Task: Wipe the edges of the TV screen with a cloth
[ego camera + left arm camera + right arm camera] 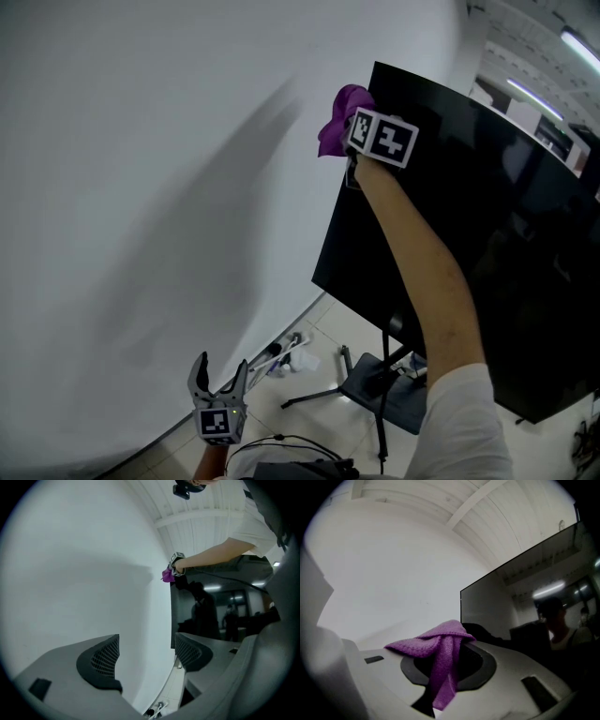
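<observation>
A large black TV screen (469,234) stands on a stand beside a white wall. My right gripper (354,141) is raised to the screen's top left corner, shut on a purple cloth (339,117). In the right gripper view the cloth (440,653) is pinched between the jaws and drapes over them, with the TV screen's left edge (461,606) just beyond. My left gripper (217,380) hangs low near the floor, open and empty. In the left gripper view its jaws stand apart, and the far cloth (167,575) shows at the screen's (211,616) top corner.
The white wall (141,187) fills the left. The TV's black stand legs (347,384) spread over the tiled floor, with cables and a white plug strip (286,354) at the wall's base. The person's forearm (422,272) crosses in front of the screen.
</observation>
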